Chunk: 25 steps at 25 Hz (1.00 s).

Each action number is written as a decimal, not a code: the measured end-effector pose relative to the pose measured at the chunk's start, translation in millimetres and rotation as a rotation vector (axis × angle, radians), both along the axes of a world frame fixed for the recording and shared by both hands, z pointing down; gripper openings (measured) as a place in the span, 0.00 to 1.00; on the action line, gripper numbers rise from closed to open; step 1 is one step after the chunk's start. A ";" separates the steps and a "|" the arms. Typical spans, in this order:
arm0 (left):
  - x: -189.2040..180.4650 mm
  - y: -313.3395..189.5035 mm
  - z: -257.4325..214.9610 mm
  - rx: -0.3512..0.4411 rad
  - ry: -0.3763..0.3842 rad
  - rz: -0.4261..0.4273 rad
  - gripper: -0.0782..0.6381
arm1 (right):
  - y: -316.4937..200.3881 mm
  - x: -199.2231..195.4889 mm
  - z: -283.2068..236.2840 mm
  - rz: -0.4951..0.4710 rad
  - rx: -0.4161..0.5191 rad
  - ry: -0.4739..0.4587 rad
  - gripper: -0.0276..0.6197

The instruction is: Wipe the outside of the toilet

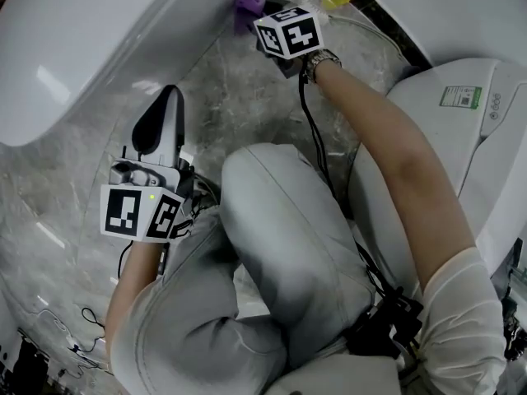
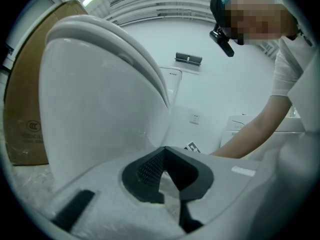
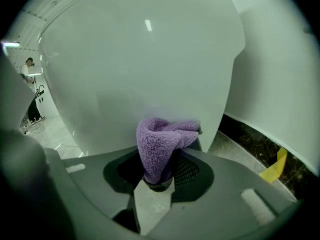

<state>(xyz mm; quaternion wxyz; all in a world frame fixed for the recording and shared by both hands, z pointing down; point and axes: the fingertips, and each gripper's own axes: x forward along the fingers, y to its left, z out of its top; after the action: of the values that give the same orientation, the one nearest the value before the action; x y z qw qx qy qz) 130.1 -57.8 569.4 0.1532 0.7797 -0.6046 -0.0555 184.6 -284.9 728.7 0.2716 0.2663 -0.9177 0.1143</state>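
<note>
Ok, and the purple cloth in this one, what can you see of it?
The purple cloth is a fluffy, terry-like rag, bunched and folded over itself. The right gripper is shut on its lower end, so the bunch stands up past the jaw tips. It seems to press against the white outer wall of the toilet, low down near the marbled floor.

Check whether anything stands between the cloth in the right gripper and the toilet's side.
Nothing visible does. The right gripper holds the purple cloth straight at the white outer wall of the toilet, with nothing between them. Whether they touch is unclear.
</note>
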 end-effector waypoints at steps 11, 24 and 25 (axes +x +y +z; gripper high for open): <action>-1.7 34.9 -7.1 -0.028 -0.063 -0.069 0.12 | 108.8 -49.7 -4.2 -0.175 -0.070 -0.075 0.26; -25.8 54.9 -12.9 -0.035 -0.104 -0.137 0.12 | 220.2 -113.3 -9.4 -0.440 -0.118 -0.101 0.26; -25.7 53.7 -13.1 -0.034 -0.107 -0.133 0.12 | 224.0 -116.8 -10.4 -0.451 -0.119 -0.109 0.26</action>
<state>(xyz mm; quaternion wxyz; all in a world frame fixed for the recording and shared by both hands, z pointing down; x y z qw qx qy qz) 104.4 -4.1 556.3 0.1300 0.7369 -0.6633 -0.0137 67.8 -60.8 718.3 0.2558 0.0315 -0.9589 0.1189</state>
